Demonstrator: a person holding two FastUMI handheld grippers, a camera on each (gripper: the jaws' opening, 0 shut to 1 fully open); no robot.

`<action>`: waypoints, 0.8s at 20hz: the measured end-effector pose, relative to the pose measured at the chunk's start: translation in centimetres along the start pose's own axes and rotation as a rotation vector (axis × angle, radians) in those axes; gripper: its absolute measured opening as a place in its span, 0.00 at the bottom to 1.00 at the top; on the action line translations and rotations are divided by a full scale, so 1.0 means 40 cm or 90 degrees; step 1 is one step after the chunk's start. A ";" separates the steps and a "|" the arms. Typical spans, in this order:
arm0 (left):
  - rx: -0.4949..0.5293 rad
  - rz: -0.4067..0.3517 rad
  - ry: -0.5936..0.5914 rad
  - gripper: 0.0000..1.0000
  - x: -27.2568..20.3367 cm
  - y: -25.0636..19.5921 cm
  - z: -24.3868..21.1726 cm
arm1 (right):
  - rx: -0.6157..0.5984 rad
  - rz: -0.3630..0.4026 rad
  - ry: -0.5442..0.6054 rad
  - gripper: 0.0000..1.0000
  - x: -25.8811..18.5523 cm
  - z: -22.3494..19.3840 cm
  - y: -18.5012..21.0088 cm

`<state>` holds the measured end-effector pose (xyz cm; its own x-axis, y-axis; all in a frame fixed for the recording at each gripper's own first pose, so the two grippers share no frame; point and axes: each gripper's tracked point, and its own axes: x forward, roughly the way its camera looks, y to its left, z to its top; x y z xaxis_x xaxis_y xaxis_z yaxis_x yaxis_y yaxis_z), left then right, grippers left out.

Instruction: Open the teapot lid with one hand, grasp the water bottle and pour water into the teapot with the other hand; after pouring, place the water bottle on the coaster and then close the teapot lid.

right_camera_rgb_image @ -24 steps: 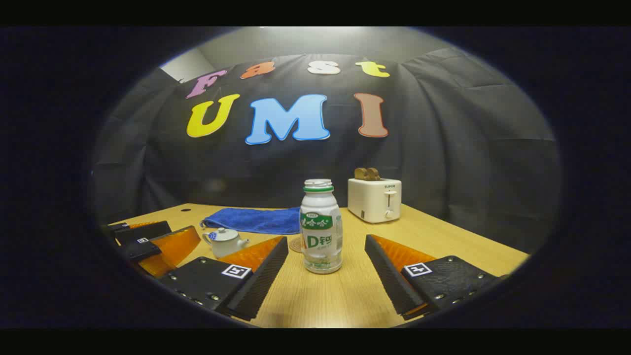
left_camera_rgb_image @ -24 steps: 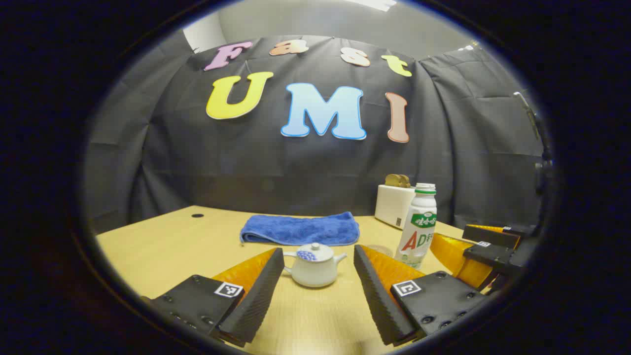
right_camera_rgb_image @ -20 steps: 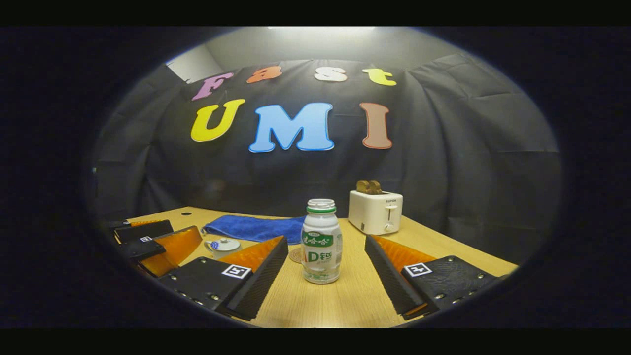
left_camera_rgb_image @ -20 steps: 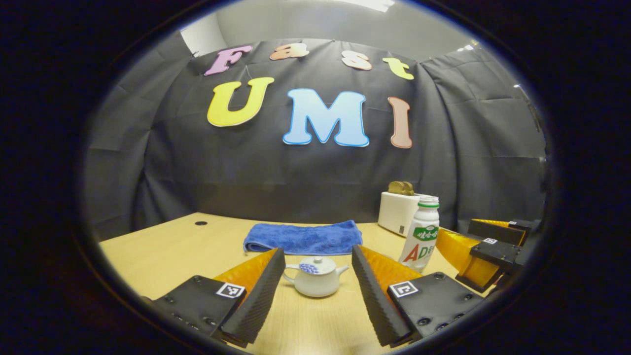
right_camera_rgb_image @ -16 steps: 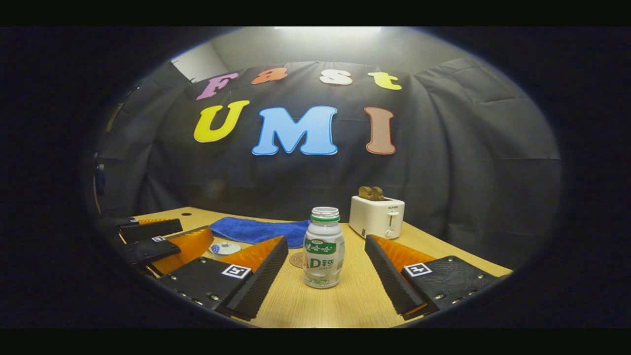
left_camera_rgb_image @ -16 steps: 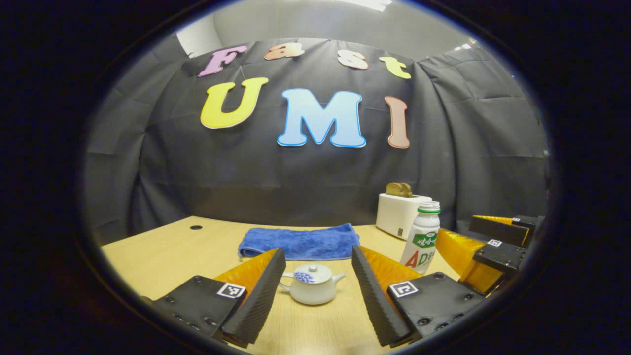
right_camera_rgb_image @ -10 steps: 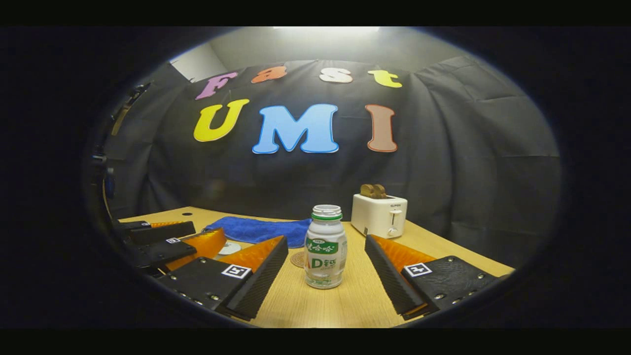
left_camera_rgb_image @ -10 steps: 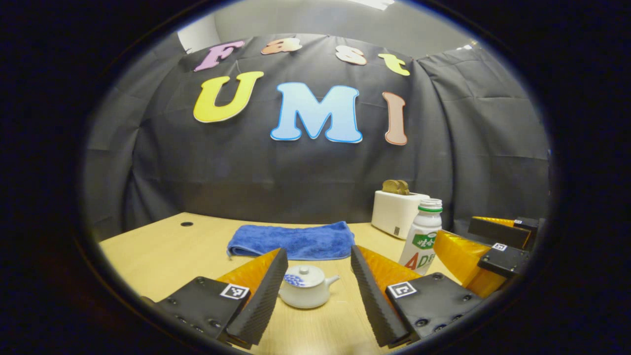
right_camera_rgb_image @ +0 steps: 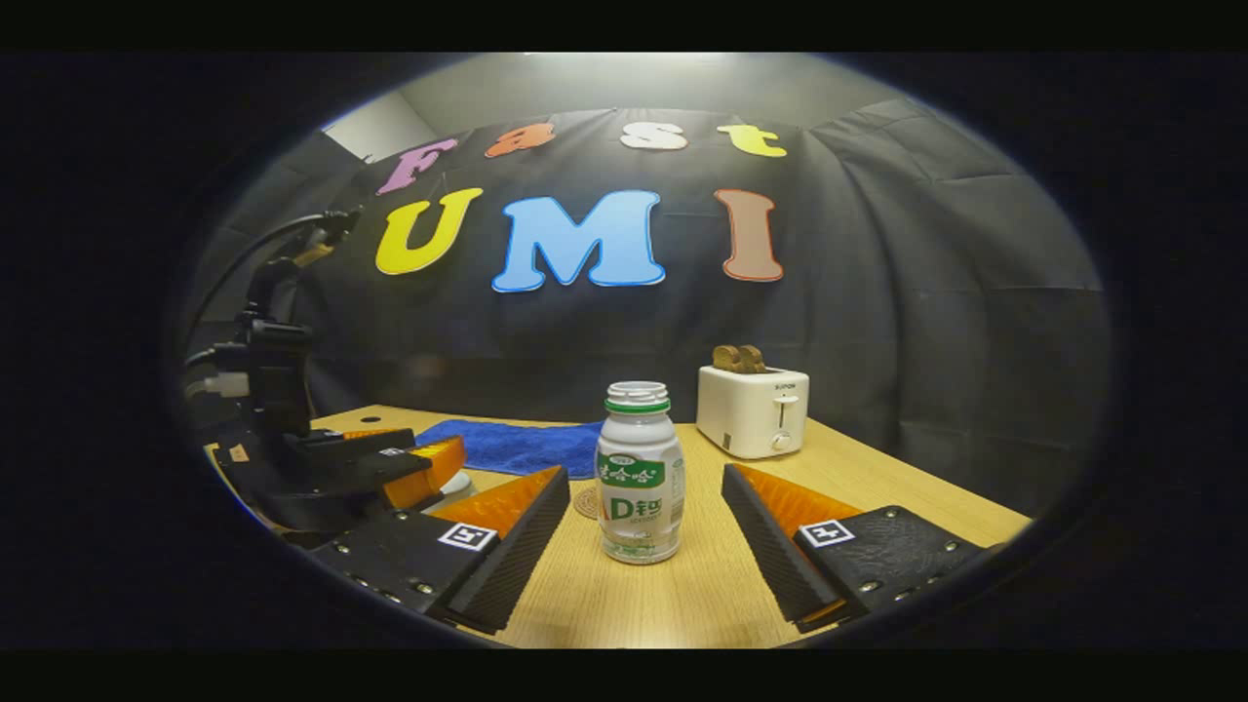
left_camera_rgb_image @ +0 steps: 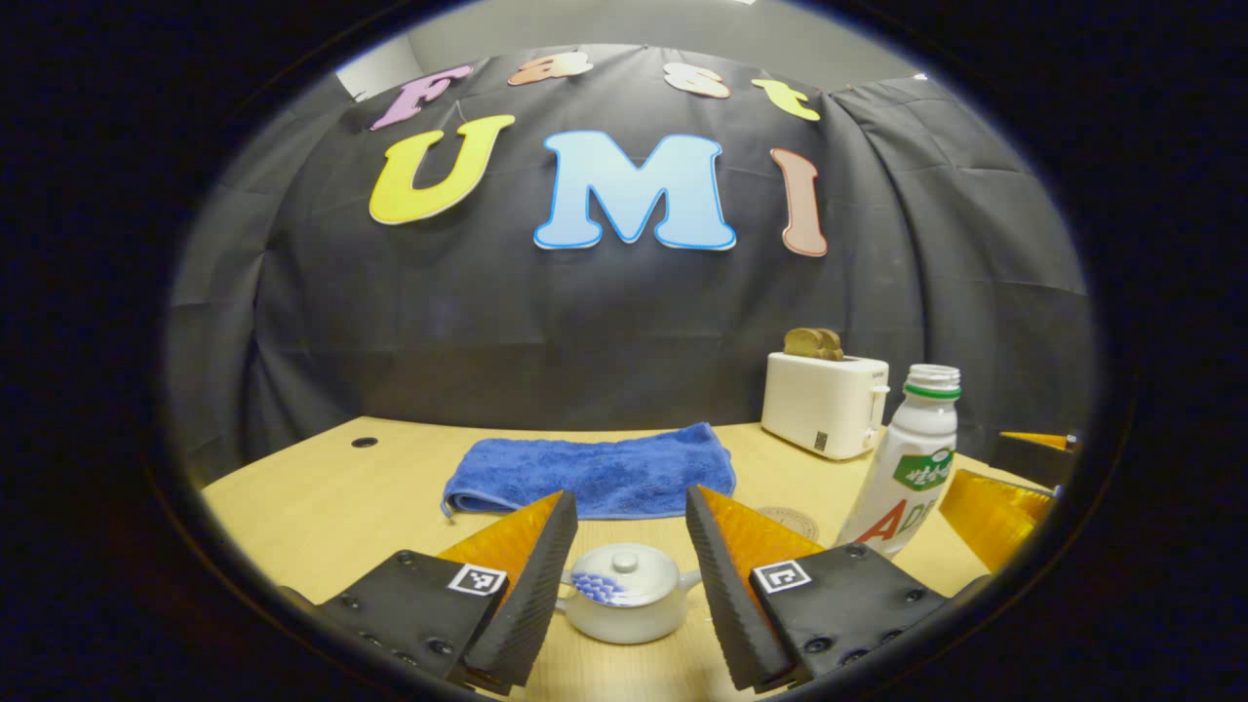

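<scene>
The wooden table (left_camera_rgb_image: 322, 497) is carrying a folded blue towel (left_camera_rgb_image: 593, 475) and a white toaster (left_camera_rgb_image: 824, 402) at the back. Your right gripper (right_camera_rgb_image: 645, 522) is reaching with fingers spread toward the water bottle (right_camera_rgb_image: 639, 473), which is standing upright between them, untouched. Your left gripper (left_camera_rgb_image: 629, 536) is bracketing the lidded teapot (left_camera_rgb_image: 624, 606), fingers spread. The coaster (left_camera_rgb_image: 792, 521) is lying just beside the bottle.
</scene>
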<state>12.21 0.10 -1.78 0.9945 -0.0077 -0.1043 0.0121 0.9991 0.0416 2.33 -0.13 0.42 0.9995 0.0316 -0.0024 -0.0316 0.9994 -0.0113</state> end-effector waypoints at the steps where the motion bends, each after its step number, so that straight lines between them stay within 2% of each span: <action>1: 0.001 0.000 0.012 0.71 0.011 0.000 -0.015 | 0.001 0.000 0.002 0.97 0.001 -0.005 -0.003; 2: 0.000 0.002 0.021 0.77 0.017 0.002 -0.031 | 0.003 -0.001 0.004 0.97 0.002 -0.006 -0.005; 4: -0.003 0.003 0.037 0.76 0.026 0.003 -0.058 | 0.004 -0.003 0.007 0.97 0.006 -0.012 -0.011; 6: -0.003 0.008 0.050 0.64 0.030 0.006 -0.079 | 0.007 -0.006 0.011 0.97 0.007 -0.017 -0.015; 8: 0.006 0.013 0.047 0.68 0.031 0.006 -0.076 | 0.009 -0.009 0.014 0.97 0.008 -0.022 -0.022; 12: 0.053 0.025 0.042 0.67 0.035 0.000 -0.083 | 0.022 -0.012 0.021 0.97 0.011 -0.031 -0.030; 16: 0.072 0.034 0.025 0.54 0.040 -0.001 -0.072 | 0.030 -0.016 0.029 0.97 0.012 -0.040 -0.036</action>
<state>13.50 0.17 -4.82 0.9893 0.0495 -0.1372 -0.0272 0.9868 0.1598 2.85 -1.58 -1.16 0.9988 0.0074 -0.0476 -0.0057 0.9993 0.0360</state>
